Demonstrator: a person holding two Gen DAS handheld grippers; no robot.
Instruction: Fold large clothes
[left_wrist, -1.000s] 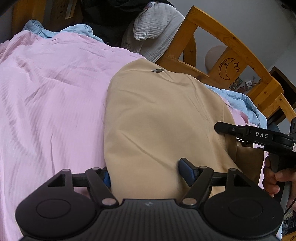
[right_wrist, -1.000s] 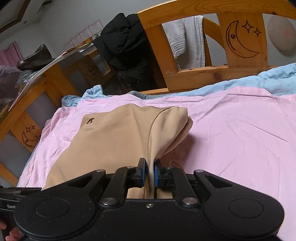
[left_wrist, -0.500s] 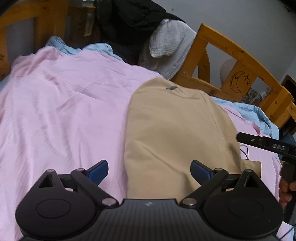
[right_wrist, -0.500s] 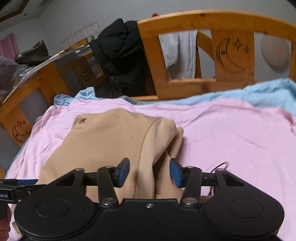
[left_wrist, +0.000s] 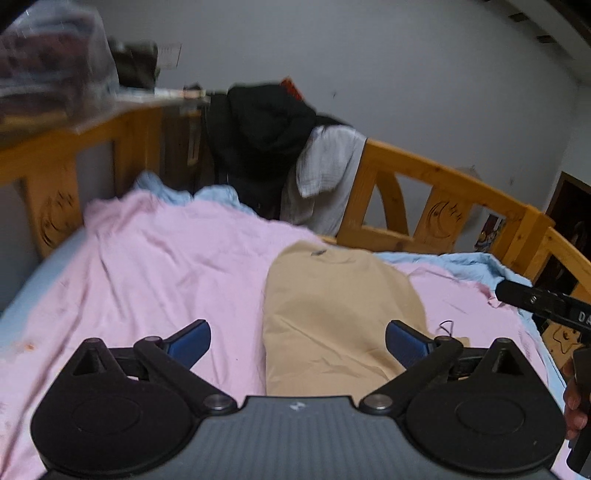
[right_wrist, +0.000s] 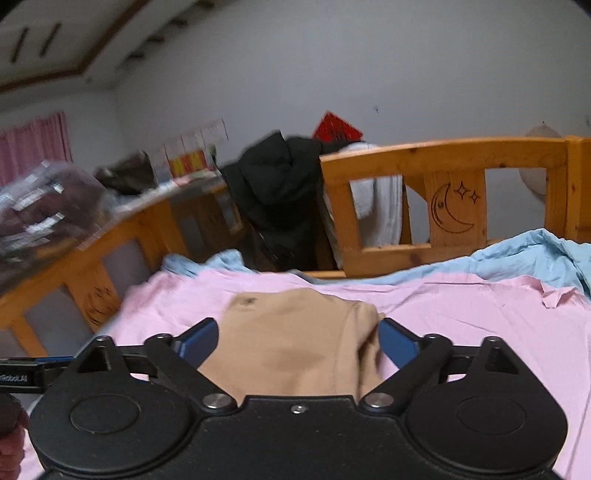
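1 tan garment (left_wrist: 332, 306) lying folded on the pink sheet (left_wrist: 166, 266) of the bed, 1 small dark logo showing near its far edge. 1 wooden bed rail (right_wrist: 443, 155) behind, 1 black jacket (left_wrist: 266, 140) and 1 white cloth (left_wrist: 328, 166) hanging over it. 2 claws in view: left claw (left_wrist: 298, 341) standing wide, holding nothing; right claw (right_wrist: 298, 339) also wide, having just been opening, garment lying loose below. 1 second ago the right claw was pinching the garment's fold; both are now sitting higher and further back
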